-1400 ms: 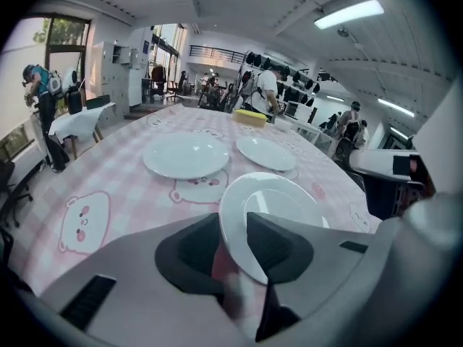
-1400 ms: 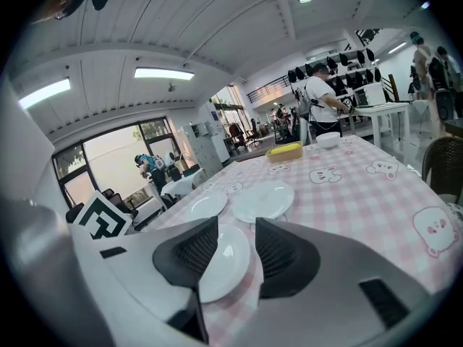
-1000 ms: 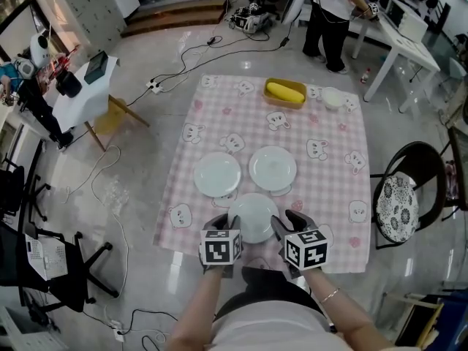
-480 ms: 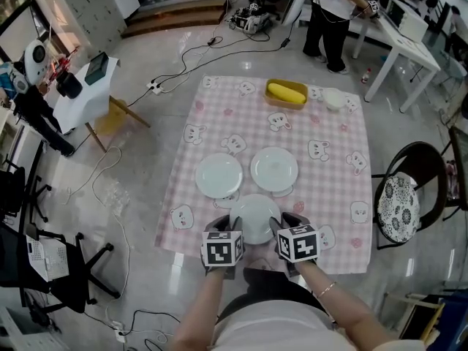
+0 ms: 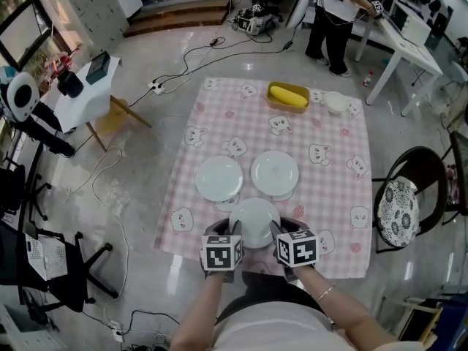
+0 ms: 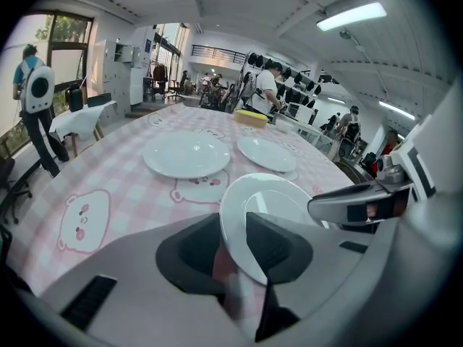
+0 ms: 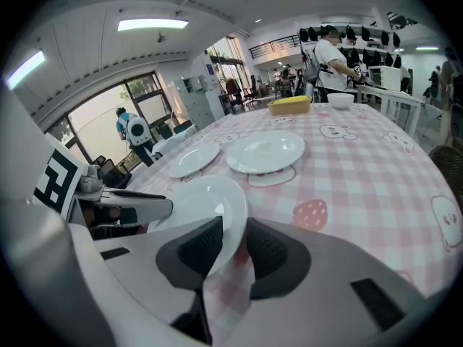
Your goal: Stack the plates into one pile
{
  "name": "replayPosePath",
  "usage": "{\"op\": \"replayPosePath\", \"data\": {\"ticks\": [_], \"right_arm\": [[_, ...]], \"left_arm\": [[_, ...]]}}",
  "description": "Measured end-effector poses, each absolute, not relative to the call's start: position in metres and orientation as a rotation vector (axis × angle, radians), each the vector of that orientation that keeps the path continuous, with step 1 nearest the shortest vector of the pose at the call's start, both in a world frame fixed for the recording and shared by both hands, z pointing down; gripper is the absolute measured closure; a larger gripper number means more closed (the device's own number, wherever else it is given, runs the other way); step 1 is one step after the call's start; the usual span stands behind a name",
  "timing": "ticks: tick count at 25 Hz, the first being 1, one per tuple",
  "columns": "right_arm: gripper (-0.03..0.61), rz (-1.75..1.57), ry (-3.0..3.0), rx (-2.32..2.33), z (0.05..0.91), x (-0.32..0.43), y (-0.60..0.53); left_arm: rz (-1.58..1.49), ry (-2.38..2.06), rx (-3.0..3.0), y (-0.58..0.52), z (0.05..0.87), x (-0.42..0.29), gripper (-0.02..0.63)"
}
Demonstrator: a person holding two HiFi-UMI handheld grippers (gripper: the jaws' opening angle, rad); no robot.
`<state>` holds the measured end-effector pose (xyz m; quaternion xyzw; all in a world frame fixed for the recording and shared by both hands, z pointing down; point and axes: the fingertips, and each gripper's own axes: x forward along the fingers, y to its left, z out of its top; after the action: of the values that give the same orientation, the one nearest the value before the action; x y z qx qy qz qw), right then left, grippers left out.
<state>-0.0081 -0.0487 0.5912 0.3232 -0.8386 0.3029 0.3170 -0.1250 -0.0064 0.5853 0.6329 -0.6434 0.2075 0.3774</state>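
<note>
The near plate [image 5: 254, 221] lies at the closest edge of the pink checked tablecloth [image 5: 336, 189]. The left gripper [image 6: 231, 226] stands wide open astride the plate's left rim. The right gripper [image 7: 233, 241] has just been closing round its right rim, not yet clearly pinching. Just beyond this plate lie a left plate [image 5: 219, 178] and a right plate [image 5: 275, 172], side by side. Far past them sit a yellow dish [image 5: 286, 94] and a white bowl [image 5: 336, 103]. Glossy floor [image 5: 131, 167] with cables [image 5: 183, 57] surrounds the table.

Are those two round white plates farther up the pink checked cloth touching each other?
Apart. The head view shows a strip of pink checked tablecloth between the left round white plate and the right round white plate.
</note>
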Motion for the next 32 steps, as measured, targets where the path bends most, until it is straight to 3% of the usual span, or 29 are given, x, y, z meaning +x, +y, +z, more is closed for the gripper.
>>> {"op": "replayPosePath", "data": {"ticks": [12,32], "right_arm": [[0.512,0.816,-2.241,0.931,0.565,0.003,-0.058],[0.523,0.779,-2.349,1.093,0.519,0.027,-0.142]], "left_arm": [[0.491,-1.721,1.698,-0.025,0.539,-0.124,0.528],[0.450,-1.739,1.863,-0.117,0.499,-0.104,0.529]]}}
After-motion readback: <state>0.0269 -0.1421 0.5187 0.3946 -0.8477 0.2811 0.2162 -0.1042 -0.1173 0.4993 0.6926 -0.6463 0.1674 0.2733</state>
